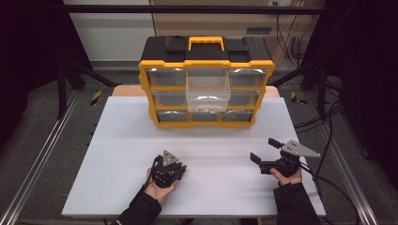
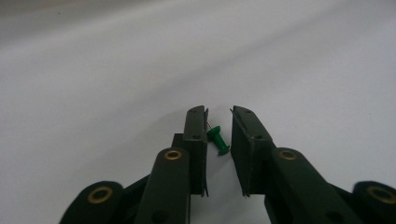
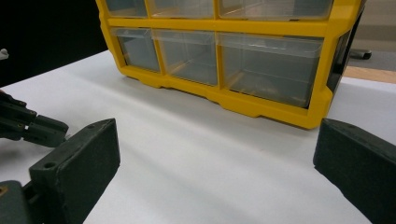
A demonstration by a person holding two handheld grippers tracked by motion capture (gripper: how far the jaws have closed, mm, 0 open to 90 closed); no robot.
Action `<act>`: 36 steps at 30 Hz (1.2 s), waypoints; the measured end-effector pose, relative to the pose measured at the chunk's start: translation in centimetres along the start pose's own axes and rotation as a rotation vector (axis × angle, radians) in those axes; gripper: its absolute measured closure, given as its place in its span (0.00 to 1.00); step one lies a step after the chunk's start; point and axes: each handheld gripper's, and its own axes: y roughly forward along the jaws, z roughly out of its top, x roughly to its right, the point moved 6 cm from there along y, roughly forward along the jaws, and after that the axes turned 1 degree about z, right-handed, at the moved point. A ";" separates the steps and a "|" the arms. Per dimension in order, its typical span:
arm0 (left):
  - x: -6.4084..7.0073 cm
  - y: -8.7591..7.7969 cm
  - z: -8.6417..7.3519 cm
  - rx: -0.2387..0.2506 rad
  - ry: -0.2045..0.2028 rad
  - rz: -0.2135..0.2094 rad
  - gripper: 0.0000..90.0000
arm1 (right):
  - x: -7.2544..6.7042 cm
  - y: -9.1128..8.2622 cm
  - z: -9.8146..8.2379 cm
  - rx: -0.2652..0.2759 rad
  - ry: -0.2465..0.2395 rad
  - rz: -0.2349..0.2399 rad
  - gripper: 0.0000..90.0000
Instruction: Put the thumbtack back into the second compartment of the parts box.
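Left hand-held gripper low over white bench, near front edge, left of centre. Jaws narrowly parted, small gap between them. Green push pin lies in that gap on bench, just beside left jaw; contact with jaw cannot be told.

Yellow-and-black drawer organizer stands at bench rear, centre. Its top middle clear drawer pulled out forward.

Right hand-held gripper at front right of bench, jaws spread wide, nothing between them, facing organizer.
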 end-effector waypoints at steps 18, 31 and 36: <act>-0.4 -0.5 0.4 0.017 -0.013 -0.036 0.94 | 0.0 0.0 0.1 0.005 0.001 0.000 0.01; -1.3 -3.3 2.0 0.088 -0.010 -0.052 0.94 | 0.0 -0.1 0.1 0.003 0.005 -0.006 0.01; -1.7 -4.8 3.1 0.123 -0.012 -0.060 0.94 | 0.1 -0.1 0.1 0.004 -0.002 -0.006 0.01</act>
